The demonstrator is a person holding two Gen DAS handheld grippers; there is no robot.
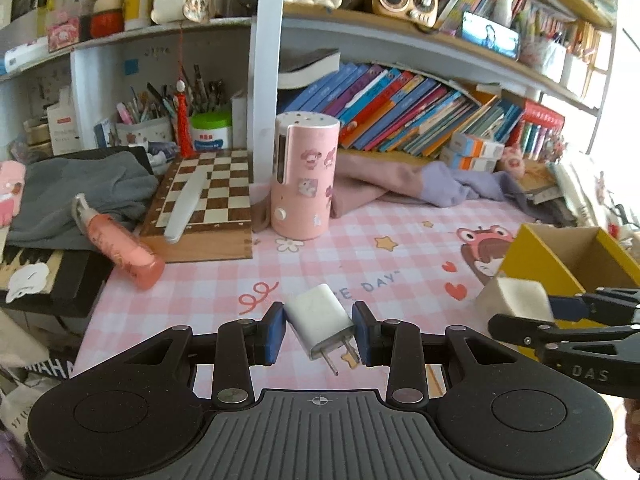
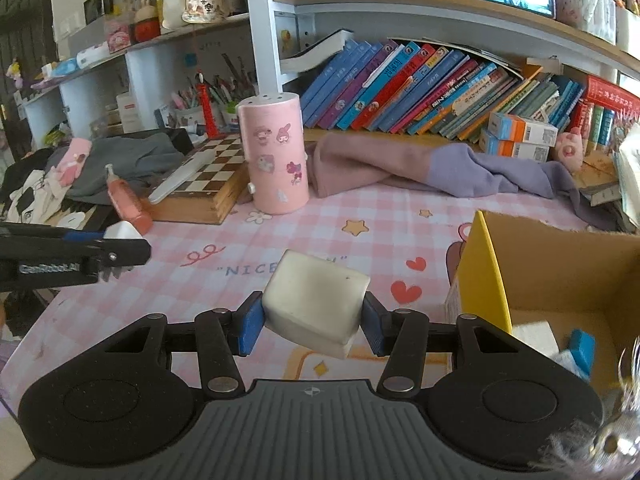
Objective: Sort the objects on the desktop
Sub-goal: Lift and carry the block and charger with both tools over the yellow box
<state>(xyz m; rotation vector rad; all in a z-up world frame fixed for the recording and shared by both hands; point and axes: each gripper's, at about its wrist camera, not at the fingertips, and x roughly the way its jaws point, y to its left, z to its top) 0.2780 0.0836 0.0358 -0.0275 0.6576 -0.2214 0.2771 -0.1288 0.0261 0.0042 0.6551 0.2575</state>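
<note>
Both sets of fingers are loaded: the left gripper (image 1: pixel 319 334) has its blue pads (image 1: pixel 276 332) clamped on a white plug-in charger (image 1: pixel 320 320), prongs angled toward the camera, held clear above the pink checked desk mat (image 1: pixel 360 240). Over on the right, the right gripper (image 2: pixel 314 320) squeezes a white rectangular case (image 2: pixel 316 300), tilted a little, also carried off the mat.

Just right of that case sits the yellow cardboard box (image 2: pixel 484 272), open at the top, and inside it lie a white block (image 2: pixel 534 334) and a small blue piece (image 2: pixel 582 350). My read: sorting is underway, some items are already boxed, and these two are headed for the box next.

Farther back, plenty looks unsorted. A pink bottle (image 1: pixel 120 248) lies on its side at the left, against the wooden chessboard (image 1: pixel 204 200), which carries a long pale grey case (image 1: pixel 186 208). A pink sticker-covered cylinder (image 1: pixel 304 176) stands mid-desk, with a pink and purple cloth (image 2: pixel 400 168) crumpled behind it and slanted books (image 2: pixel 420 88) on the shelf beyond.

Hard to judge: the box's right side is cut off, its contents only partly visible, and a shiny blurred shape at the right wrist view's lower right corner I can't identify.
</note>
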